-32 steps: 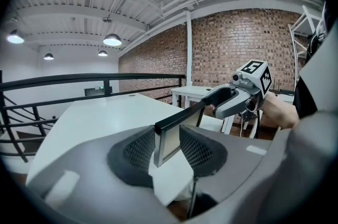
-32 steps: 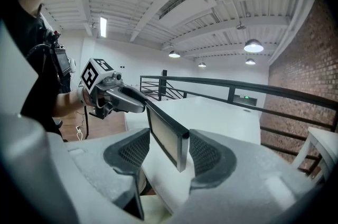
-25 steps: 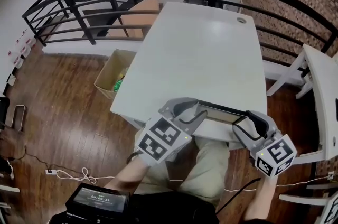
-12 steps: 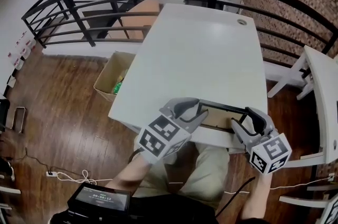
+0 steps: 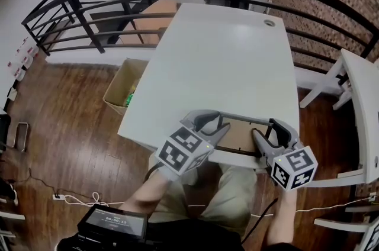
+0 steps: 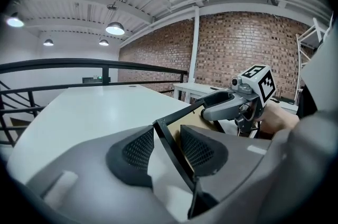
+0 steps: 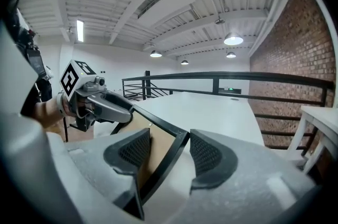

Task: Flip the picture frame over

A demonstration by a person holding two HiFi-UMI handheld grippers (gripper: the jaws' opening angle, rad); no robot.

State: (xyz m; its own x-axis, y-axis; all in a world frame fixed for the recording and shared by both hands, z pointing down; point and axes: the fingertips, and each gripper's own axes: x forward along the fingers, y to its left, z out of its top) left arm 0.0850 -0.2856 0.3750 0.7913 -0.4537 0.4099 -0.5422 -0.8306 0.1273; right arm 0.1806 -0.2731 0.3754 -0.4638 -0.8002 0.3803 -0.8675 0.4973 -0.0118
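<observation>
Step in hand: I am setting the picture frame [image 5: 240, 136] down at the near edge of the table [image 5: 225, 54], at the lower centre of the head view. Its brown backing is facing up, so I am judging the flip itself as nearly complete.

Left claw [image 6: 166, 150]: its jaws have just been opening. They are standing apart around the frame's black edge, with bare table showing between that edge and the left pad [image 6: 138, 148]. It is not gripping.

Right claw [image 7: 169, 154]: its jaws are straddling the opposite end of the frame. One pad [image 7: 129, 151] is lying against the backing, and a thin gap is showing at the other pad. I am reading this as a loose hold, not a clamp.

In both gripper views the frame's corner is sitting slightly tilted, so I cannot confirm that it is lying flat.

Next move: I am planning to let the frame settle fully, open the right jaws wider, then draw both claws back along the table toward the bottom of the picture without dragging the frame off the near edge.
</observation>
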